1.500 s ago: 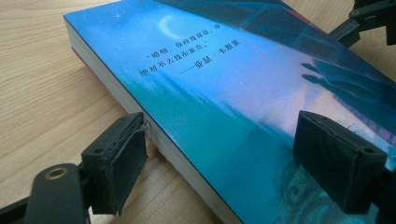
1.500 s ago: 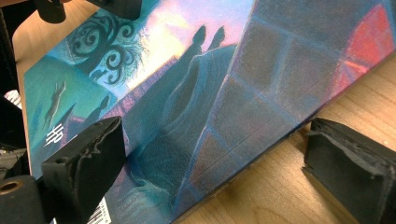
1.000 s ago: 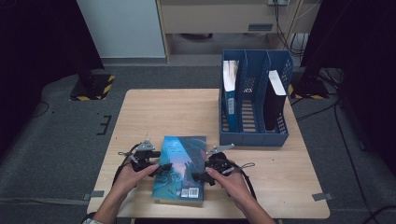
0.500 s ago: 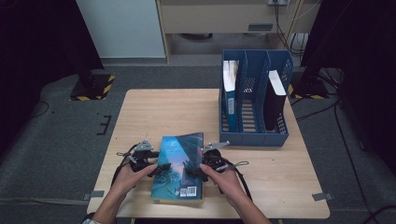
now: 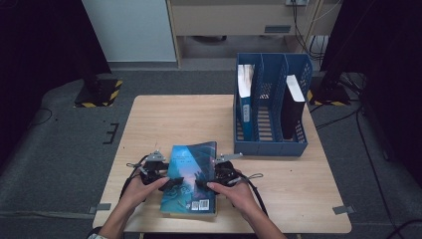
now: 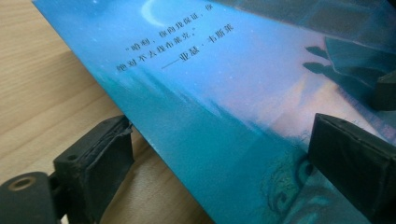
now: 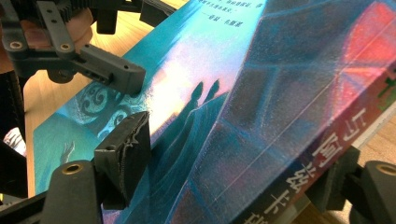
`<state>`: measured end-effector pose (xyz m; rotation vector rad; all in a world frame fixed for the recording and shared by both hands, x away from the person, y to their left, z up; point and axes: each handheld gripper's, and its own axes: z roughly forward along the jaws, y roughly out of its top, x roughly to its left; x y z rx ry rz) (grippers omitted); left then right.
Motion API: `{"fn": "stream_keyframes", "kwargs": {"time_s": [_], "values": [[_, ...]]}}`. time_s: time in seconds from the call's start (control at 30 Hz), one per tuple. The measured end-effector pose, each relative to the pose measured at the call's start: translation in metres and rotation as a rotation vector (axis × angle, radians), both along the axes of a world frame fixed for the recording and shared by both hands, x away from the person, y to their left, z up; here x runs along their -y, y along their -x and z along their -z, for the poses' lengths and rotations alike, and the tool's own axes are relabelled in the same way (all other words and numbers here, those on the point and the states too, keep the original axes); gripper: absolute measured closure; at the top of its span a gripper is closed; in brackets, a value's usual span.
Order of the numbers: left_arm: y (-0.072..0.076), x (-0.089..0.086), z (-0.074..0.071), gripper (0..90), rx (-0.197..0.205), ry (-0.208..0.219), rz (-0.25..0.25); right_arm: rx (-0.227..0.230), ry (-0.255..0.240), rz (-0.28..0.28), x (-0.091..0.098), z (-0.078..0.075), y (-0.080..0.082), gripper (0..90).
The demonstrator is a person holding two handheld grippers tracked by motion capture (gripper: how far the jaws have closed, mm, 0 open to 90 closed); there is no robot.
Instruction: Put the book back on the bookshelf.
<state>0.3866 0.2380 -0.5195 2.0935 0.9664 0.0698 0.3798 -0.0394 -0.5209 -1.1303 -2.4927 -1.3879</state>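
A thick blue book with a picture cover lies at the table's near edge, between my two grippers. My left gripper straddles its left edge, one jaw under the raised edge and one on the cover. Its jaws have just been opening a little, and both pads still touch the book. My right gripper clamps the right side, one pad on the cover and the other under the spine. Its jaws have been closing on the book. The left gripper also appears in the right gripper view.
A blue three-slot file rack stands at the table's back right. It holds an upright blue-and-white book and a black one. Bare wooden tabletop stretches behind the book. Dark floor and cables surround the table.
My right gripper has slid left onto the book's right edge and closed on it. The left hand has stayed where it was.
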Motion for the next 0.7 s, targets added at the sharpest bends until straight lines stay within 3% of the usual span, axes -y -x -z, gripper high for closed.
{"fn": "stream_keyframes", "kwargs": {"time_s": [0.33,0.7], "values": [[-0.0039,-0.0009,0.0048,3.4,-0.072,0.035,0.016,0.000,0.000,-0.005,0.0000,0.0001,-0.0002,26.1],[-0.0053,0.0004,0.0068,0.0,-0.083,0.040,0.033,0.006,0.006,-0.008,-0.0005,-0.0001,0.0000,26.1]]}}
